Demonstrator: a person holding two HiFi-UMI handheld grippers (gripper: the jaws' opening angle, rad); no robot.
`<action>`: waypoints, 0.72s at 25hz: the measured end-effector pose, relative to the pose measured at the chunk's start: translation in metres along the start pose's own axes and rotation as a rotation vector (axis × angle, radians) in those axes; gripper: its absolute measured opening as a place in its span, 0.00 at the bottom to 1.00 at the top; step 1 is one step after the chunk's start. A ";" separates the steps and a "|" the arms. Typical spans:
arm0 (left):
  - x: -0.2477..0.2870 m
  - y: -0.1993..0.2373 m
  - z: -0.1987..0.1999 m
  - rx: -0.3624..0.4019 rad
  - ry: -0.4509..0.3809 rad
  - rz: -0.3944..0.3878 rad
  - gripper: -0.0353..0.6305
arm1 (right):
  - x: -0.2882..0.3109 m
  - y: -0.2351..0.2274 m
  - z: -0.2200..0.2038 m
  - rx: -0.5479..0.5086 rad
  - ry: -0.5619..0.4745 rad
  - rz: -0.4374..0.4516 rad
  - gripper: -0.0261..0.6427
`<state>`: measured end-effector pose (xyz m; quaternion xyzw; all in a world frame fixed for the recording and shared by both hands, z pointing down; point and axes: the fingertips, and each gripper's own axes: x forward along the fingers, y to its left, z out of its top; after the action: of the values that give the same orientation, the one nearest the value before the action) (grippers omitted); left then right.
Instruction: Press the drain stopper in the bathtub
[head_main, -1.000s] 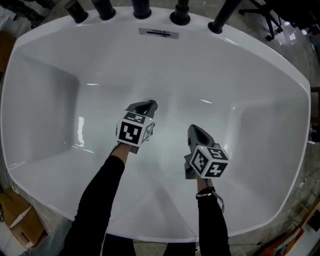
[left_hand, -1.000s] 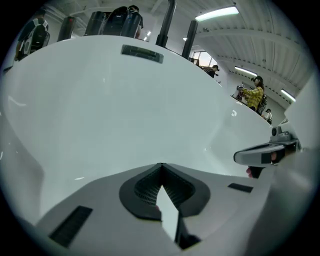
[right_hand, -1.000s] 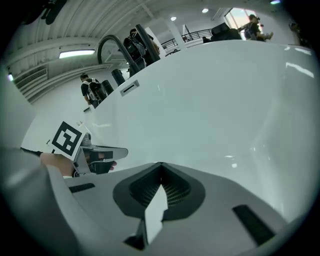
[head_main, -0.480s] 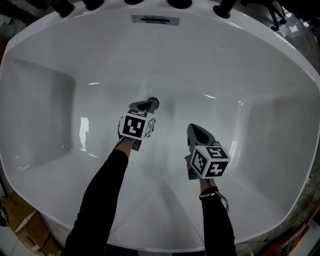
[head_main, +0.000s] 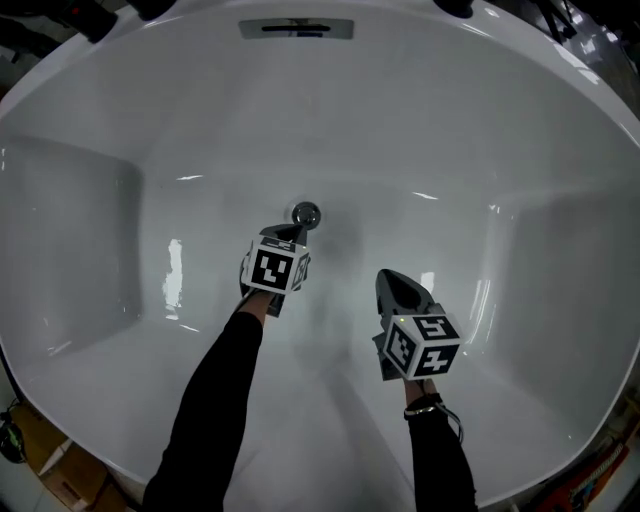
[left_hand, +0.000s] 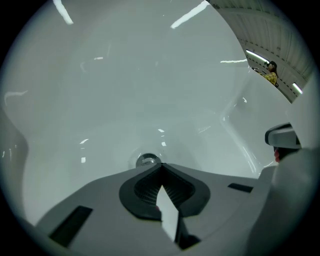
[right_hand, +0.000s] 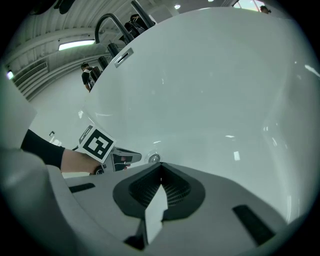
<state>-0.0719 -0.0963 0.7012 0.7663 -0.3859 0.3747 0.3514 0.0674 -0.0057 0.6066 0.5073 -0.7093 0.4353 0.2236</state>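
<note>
Left tongs (head_main: 291, 232) closed, tips together, nothing gripped, just beside the chrome drain stopper (head_main: 306, 214) at frame centre; contact unclear. Right tongs (head_main: 389, 282) also closed and empty, lower right, apart from the stopper. Both inside the white bathtub (head_main: 460, 130), overflow slot (head_main: 296, 28) top centre

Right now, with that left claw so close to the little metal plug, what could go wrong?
The shut left claw sits just short of the drain stopper, so pressing straight down might hit the bathtub floor instead. Its narrow tip could also slide off the small, shiny stopper.
</note>
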 end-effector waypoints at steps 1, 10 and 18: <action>0.004 0.002 -0.001 -0.004 -0.002 0.002 0.06 | 0.002 -0.002 -0.001 0.002 0.000 0.000 0.04; 0.038 0.009 -0.009 -0.003 0.015 0.009 0.06 | 0.022 -0.015 -0.019 0.016 0.032 -0.004 0.04; 0.054 0.013 -0.007 0.033 0.038 0.010 0.06 | 0.029 -0.017 -0.031 0.033 0.051 -0.002 0.04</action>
<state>-0.0619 -0.1138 0.7538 0.7629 -0.3765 0.3973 0.3442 0.0684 0.0040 0.6515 0.5002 -0.6958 0.4595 0.2337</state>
